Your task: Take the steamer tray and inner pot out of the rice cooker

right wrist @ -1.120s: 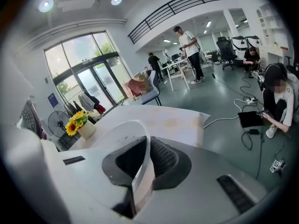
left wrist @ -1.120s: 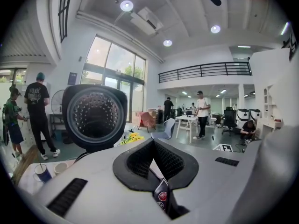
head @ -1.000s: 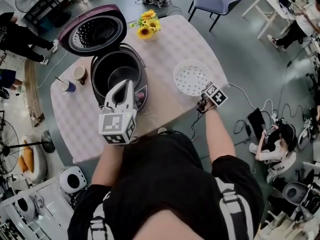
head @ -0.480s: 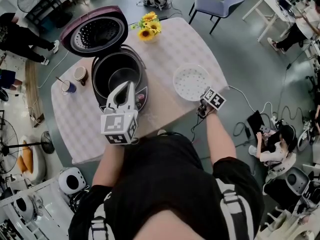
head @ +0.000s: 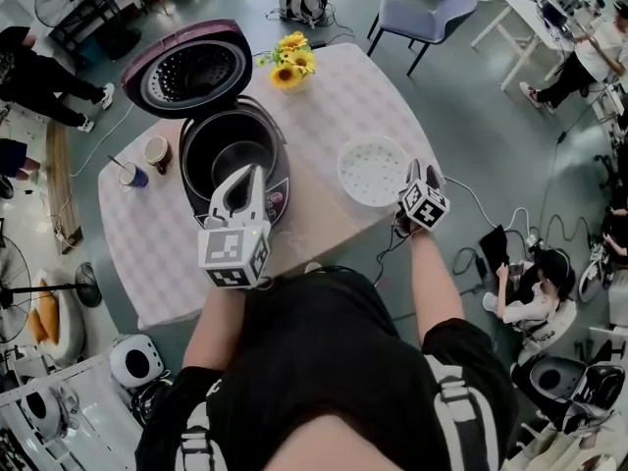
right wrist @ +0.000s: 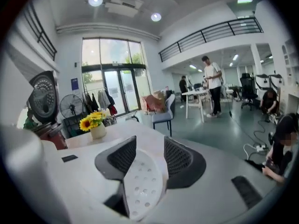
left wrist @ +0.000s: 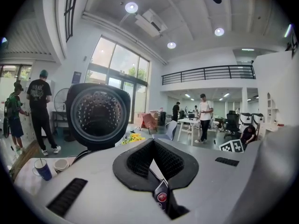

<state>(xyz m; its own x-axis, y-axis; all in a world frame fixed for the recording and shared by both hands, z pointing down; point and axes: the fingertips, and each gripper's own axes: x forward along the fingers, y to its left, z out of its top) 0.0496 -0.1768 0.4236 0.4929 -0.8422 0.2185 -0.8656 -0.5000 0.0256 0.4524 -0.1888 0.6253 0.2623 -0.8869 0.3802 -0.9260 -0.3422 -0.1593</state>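
The steamer tray [head: 371, 170] is laid down, loose between just-opened jaws of the right hand-held gripper [head: 419, 177]; the inner pot [head: 235, 155] must be grasped next.

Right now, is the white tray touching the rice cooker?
Apart. The head view shows bare tablecloth between the steamer tray and the rice cooker.

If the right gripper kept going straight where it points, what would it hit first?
Probably the steamer tray: it shows, ungripped, between the right gripper's jaws, which have just been opening.
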